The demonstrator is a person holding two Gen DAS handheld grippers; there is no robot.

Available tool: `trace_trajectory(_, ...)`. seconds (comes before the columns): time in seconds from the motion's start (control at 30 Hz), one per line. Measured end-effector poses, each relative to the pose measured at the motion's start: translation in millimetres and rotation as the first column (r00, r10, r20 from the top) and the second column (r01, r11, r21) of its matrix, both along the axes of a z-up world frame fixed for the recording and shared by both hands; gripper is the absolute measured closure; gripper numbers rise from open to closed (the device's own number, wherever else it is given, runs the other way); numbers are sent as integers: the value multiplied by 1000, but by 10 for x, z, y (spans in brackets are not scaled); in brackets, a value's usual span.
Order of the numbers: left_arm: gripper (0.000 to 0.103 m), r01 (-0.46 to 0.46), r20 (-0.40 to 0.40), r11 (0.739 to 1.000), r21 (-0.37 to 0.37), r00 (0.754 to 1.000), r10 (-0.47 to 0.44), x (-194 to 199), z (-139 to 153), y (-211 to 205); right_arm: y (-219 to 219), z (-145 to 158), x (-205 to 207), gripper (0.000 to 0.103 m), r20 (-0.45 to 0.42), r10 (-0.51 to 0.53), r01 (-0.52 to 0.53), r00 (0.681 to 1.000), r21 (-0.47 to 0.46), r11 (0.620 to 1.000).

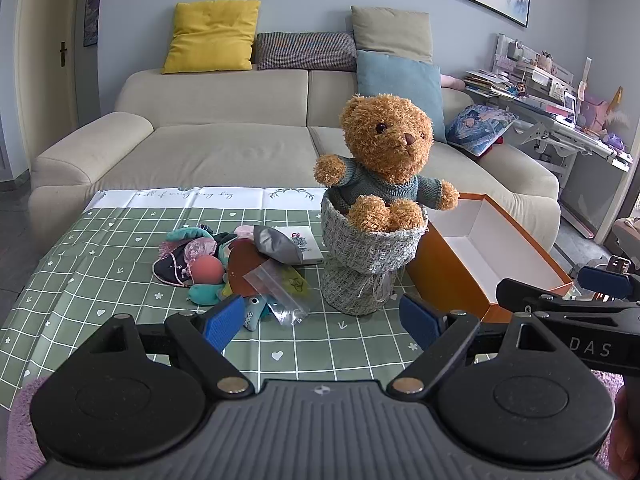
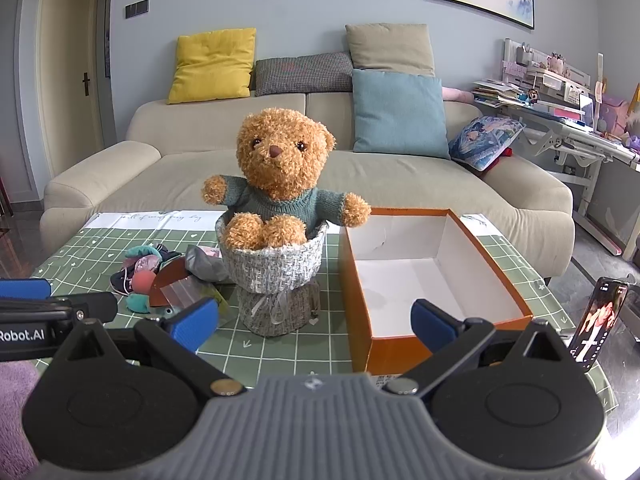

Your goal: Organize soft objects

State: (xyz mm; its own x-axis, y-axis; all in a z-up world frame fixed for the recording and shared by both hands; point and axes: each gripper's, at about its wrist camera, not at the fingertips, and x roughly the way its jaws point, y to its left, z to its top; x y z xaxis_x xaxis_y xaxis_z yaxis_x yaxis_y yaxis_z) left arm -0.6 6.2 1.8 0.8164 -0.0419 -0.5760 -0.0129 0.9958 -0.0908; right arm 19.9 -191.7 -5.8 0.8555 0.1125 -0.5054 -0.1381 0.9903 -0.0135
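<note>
A brown teddy bear (image 1: 386,148) in a blue-green sweater sits upright in a grey woven pouch (image 1: 366,268) on the green checked tablecloth (image 1: 100,248); it also shows in the right wrist view (image 2: 280,160). An open orange box (image 2: 424,276) with an empty white inside stands right of it. A pile of small soft items (image 1: 208,264) lies left of the pouch. My left gripper (image 1: 320,322) is open and empty, low in front of the pouch. My right gripper (image 2: 316,326) is open and empty, in front of the pouch and box.
A beige sofa (image 1: 224,152) with yellow, grey and blue cushions stands behind the table. A cluttered desk (image 2: 568,128) is at the right. A phone (image 2: 598,324) stands propped at the table's right edge. A clear plastic bag (image 1: 280,288) lies by the pile.
</note>
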Motion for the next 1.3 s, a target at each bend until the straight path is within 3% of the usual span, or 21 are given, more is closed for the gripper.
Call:
trace_trajectory(1.13,1,9,2,1000,4,1000,-9,7,-17,8,3,-21,16,2,-8,-2,2,1000,1,1000)
trace_trajectory(1.3,18,50,-23,998,-29,998,-50,92,-53,90,47,-64,18,2,6,41,-41,999,9,999)
